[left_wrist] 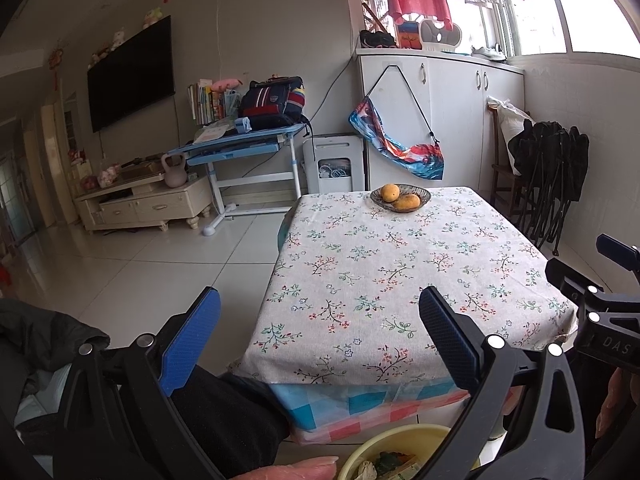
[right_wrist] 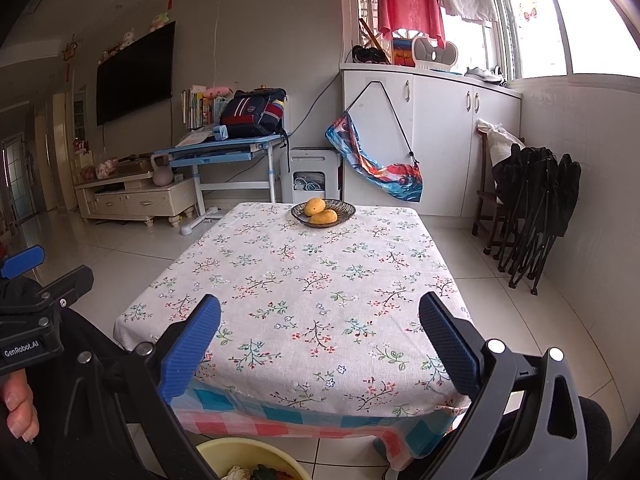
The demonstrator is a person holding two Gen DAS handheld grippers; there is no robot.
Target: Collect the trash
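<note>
The yellow basin (left_wrist: 384, 446) holding the trash (left_wrist: 394, 468) sat on the floor tiles below the near edge of the desk (left_wrist: 400, 280), at the bottom margin of both wrist views. The trash inside showed as crumpled pale paper with green and orange scraps; individual items could not be identified.

The left tongs (left_wrist: 320, 316) were spread wide, holding nothing, and hovered above the basin on the near side of the desk. The right tongs (right_wrist: 320, 320) were likewise spread wide and empty, just beside the left tongs and level with the same near edge. A fingertip (left_wrist: 304, 466) showed beside the basin rim in the left view.

The desk carried a floral tablecloth (right_wrist: 312, 280) over a checked blue-and-pink cloth (right_wrist: 280, 416). At the far end of the desk stood a dark shallow bowl (left_wrist: 401, 196) with two mangoes (left_wrist: 400, 197) inside it, touching each other.

Beyond the far end of the desk stood a white cabinet (left_wrist: 452, 112) with a colourful drawstring bag (left_wrist: 400, 148) hanging on its door. Far left of the desk stood a blue study table (left_wrist: 240, 144) bearing a schoolbag (left_wrist: 274, 102). Folded black chairs (left_wrist: 552, 176) leaned against the wall to the far right of the desk.
</note>
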